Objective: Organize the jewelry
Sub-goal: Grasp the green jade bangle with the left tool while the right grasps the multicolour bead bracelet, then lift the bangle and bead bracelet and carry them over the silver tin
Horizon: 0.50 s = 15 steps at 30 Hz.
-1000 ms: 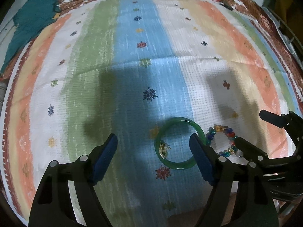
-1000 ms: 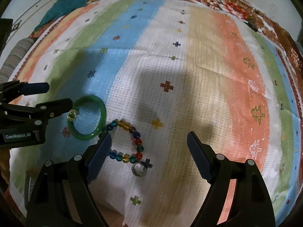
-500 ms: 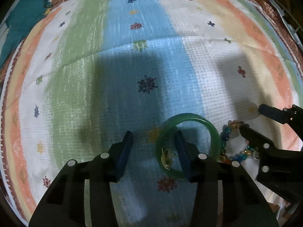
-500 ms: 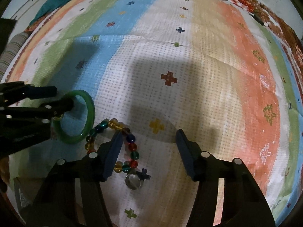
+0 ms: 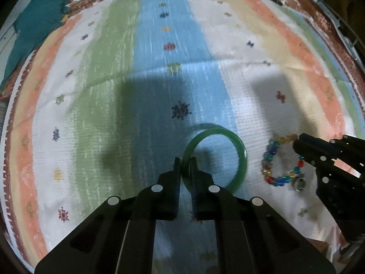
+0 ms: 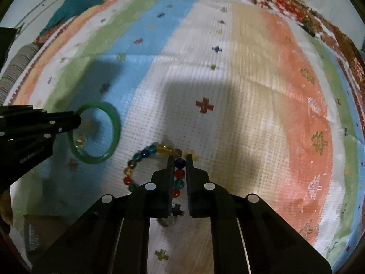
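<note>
A green bangle (image 5: 239, 157) is tilted up off the striped cloth, and my left gripper (image 5: 185, 162) is shut on its left rim. In the right wrist view the same bangle (image 6: 115, 125) hangs from the left gripper (image 6: 76, 119), with a small gold piece (image 6: 79, 139) lying under it. A bracelet of coloured beads (image 6: 141, 155) lies beside it, and my right gripper (image 6: 178, 159) is shut on its right side, beads showing between the fingers. A silver ring (image 5: 300, 183) rests by the bead bracelet (image 5: 271, 157).
The striped patterned cloth (image 5: 173, 45) covers the whole surface, with a red-brown border at the far edge. A teal cloth (image 5: 32, 27) lies at the far left corner. A small dark object (image 6: 308, 28) sits near the far right border.
Both grippers went from wide open to shut. The left one closed on the bangle's rim and tilted it up; the right one closed on the bead bracelet.
</note>
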Motion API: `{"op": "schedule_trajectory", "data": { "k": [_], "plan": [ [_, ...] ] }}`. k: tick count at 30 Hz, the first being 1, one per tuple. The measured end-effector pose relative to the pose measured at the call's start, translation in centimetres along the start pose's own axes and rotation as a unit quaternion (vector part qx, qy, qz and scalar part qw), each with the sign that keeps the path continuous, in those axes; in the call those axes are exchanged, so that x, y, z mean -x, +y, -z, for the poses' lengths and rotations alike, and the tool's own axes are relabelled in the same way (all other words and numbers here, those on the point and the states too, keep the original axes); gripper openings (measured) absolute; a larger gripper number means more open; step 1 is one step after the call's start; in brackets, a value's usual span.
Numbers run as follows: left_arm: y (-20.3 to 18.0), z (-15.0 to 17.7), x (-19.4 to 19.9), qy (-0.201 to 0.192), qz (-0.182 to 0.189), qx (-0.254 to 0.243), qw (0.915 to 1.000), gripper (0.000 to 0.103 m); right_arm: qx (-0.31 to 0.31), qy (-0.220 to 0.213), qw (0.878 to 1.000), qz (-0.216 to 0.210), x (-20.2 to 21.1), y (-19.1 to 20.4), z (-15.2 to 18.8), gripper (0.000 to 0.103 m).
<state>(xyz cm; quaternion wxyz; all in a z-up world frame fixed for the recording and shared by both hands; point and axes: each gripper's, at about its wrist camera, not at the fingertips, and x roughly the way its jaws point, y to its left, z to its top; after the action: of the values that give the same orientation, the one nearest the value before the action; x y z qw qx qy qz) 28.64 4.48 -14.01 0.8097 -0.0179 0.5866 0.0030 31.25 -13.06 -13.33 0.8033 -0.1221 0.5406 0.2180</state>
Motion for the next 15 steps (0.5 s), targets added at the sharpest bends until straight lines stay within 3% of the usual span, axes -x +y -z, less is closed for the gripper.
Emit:
{"op": "schedule_trajectory", "data": {
  "k": [15],
  "plan": [
    [-0.8,1.9,6.0,-0.052,0.011,-0.006,0.9986,0.008,-0.007,-0.081,0.997,-0.020,6.6,2.0,0.7,0.010]
  ]
}}
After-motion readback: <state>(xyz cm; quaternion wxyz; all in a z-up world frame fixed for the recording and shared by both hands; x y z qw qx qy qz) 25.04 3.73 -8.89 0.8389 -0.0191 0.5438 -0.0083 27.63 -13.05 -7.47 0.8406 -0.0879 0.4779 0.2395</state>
